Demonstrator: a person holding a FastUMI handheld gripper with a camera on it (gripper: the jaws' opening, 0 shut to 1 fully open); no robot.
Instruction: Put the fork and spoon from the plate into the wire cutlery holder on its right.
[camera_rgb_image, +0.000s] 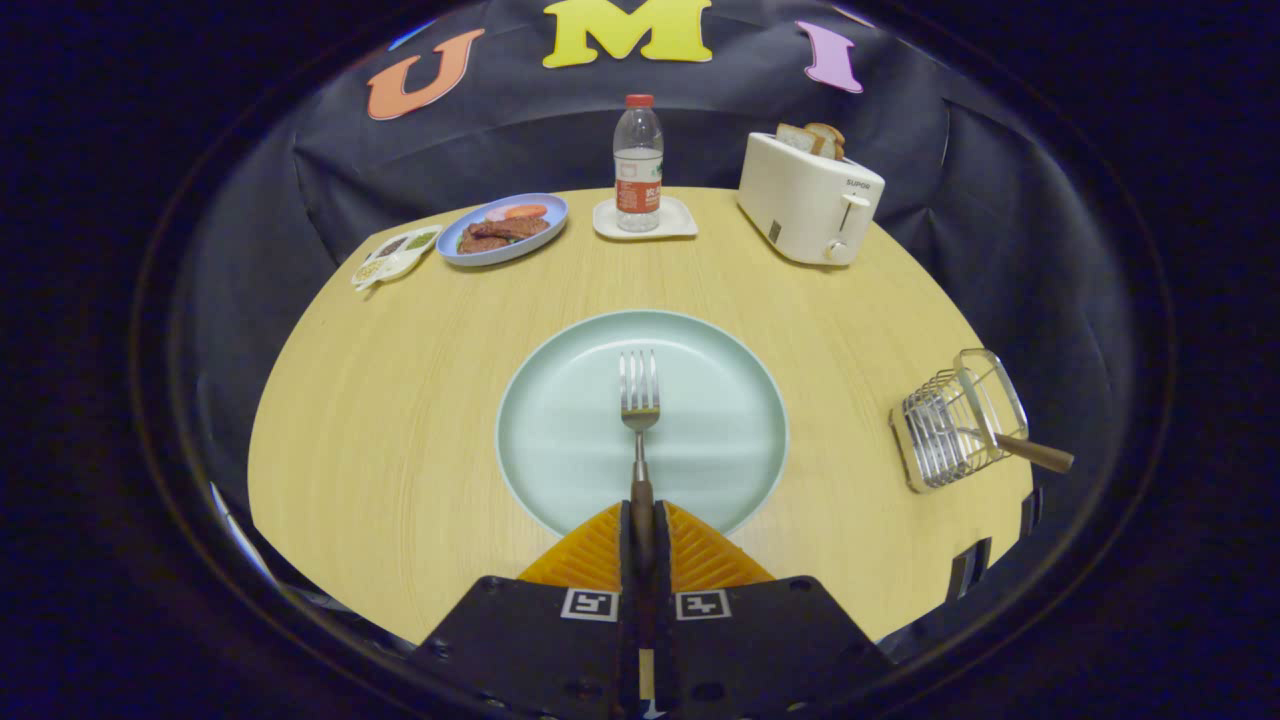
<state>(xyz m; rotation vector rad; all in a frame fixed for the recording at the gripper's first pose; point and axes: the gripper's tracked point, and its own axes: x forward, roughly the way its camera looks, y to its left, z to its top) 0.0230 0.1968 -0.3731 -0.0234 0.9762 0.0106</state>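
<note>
A metal fork (639, 400) with a dark wooden handle points away from me over the pale green plate (560, 400). My gripper (640, 520) is shut on the fork's handle, both fingers pressed against it, at the plate's near rim. To the right of the plate, near the table's edge, stands the wire cutlery holder (950, 425). A wooden handle (1035, 453) sticks out of the holder toward the right; the utensil's head is hidden inside the wires.
At the far side of the round wooden table (380, 420) stand a white toaster (808, 198) with bread, a water bottle (637, 165) on a white coaster, a blue plate of food (502, 230) and a small condiment dish (393, 256).
</note>
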